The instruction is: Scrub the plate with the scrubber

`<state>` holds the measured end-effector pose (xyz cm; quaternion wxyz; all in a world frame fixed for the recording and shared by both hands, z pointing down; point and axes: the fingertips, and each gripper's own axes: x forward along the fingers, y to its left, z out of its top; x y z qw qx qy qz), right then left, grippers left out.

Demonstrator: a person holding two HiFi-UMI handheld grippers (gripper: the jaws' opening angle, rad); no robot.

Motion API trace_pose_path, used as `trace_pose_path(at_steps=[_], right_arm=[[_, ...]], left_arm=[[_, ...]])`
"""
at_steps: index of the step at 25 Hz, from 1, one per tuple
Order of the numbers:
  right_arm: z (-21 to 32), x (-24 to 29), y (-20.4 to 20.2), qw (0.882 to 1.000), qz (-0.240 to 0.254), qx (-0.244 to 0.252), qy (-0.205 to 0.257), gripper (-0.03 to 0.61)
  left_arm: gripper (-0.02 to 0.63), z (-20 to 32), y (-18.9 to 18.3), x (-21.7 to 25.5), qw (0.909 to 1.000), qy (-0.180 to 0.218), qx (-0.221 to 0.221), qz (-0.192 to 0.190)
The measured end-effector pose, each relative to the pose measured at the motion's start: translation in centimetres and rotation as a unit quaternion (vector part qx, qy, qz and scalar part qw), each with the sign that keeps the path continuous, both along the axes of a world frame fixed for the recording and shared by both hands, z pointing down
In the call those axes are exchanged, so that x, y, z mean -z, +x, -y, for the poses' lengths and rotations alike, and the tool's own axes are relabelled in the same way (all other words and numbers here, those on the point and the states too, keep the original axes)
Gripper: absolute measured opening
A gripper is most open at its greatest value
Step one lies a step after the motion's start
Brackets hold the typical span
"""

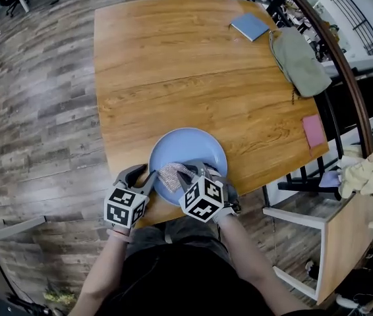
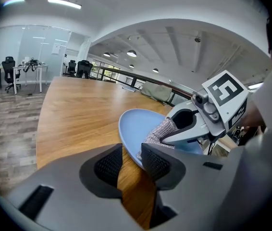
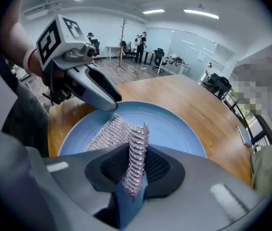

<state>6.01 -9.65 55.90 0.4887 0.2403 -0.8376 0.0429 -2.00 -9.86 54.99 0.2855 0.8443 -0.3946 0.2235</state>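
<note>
Pinching scrubber [image 3: 119,131] on plate [image 3: 177,124], right hand-held gripper [image 3: 133,166]

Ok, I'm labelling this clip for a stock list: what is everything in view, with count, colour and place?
wooden table: one, brown, centre
round light-blue plate: one, light blue, table's near edge
silver metal-mesh scrubber: one, silver, over the plate
flat blue pad: one, blue, table's far side
grey-green fabric bag: one, grey-green, table's far right edge
flat pink rectangle: one, pink, table's right edge
crumpled pale yellow cloth: one, yellowish, off the table, right
wood-plank floor: grey-brown, around the table
left gripper: one, grey, at the plate's left rim, fingers apart
right gripper: one, grey, fingers shut on the scrubber
</note>
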Motion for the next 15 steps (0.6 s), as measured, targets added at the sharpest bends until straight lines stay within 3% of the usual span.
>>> trace_pose_path(at_steps=[5,15], right_arm=[[1.0,-0.4,-1.3,0.999,-0.012,0.052,0.000,0.086],[4.2,-0.7,-2.0,0.997,-0.017,0.076,-0.007,0.086]], left_arm=[[0.101,0.0,0.2,-0.1,0.9997,-0.015,0.009,-0.019],[0.094,0.6,0.0,0.0,0.9995,-0.011,0.020,-0.021]])
